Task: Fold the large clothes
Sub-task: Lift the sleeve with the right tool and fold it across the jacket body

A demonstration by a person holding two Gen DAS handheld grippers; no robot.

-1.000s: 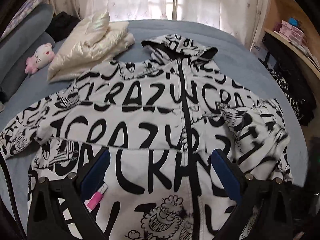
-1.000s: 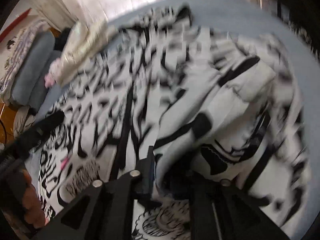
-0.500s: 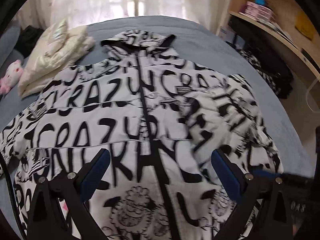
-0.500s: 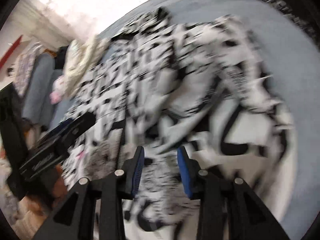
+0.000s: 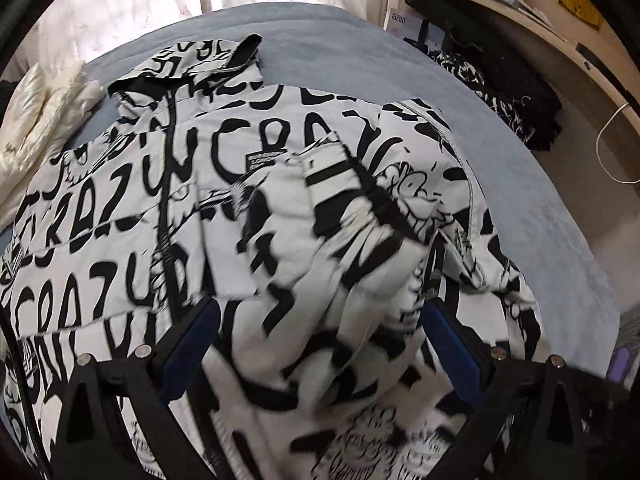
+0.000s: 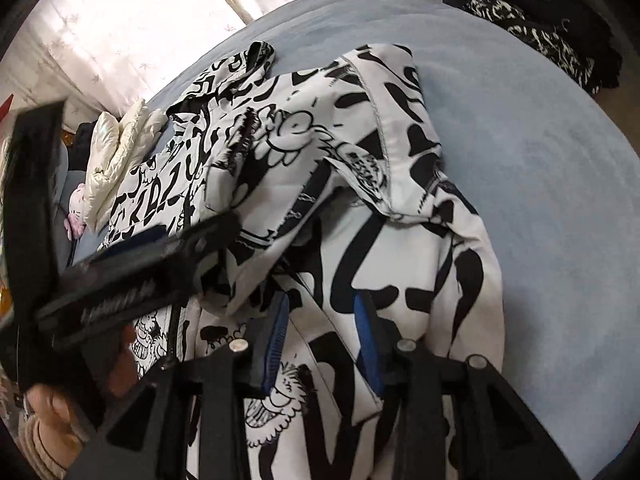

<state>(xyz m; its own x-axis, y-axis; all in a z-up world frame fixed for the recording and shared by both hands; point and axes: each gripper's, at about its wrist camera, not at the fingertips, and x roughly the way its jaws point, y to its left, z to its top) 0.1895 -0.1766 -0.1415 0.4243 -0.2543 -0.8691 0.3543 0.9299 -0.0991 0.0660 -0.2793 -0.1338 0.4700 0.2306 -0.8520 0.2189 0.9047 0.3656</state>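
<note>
A white hooded jacket (image 5: 248, 152) with black lettering lies zip-up on the blue bed (image 5: 540, 220). Its right sleeve (image 5: 344, 208) is folded across the front, cuff toward the zip. My left gripper (image 5: 320, 320) hovers over the folded sleeve with its jaws wide apart and nothing between the pads. In the right wrist view the jacket (image 6: 400, 208) fills the middle. My right gripper (image 6: 322, 320) stands above its lower right part, jaws partly apart, the pads clear of the cloth. The left gripper (image 6: 200, 232) reaches in from the left there, held by a hand (image 6: 44, 412).
A cream puffy jacket (image 5: 48, 120) lies at the bed's far left, with a pink plush toy (image 6: 76, 212) beside it. Dark clothes (image 5: 500, 92) are heaped under a wooden shelf (image 5: 520, 8) on the right. A white cable (image 5: 604, 152) lies on the floor.
The right gripper carried the sleeve over the jacket front, then its jaws came apart and let it go. The left gripper slid to the right over the jacket, toward the folded sleeve.
</note>
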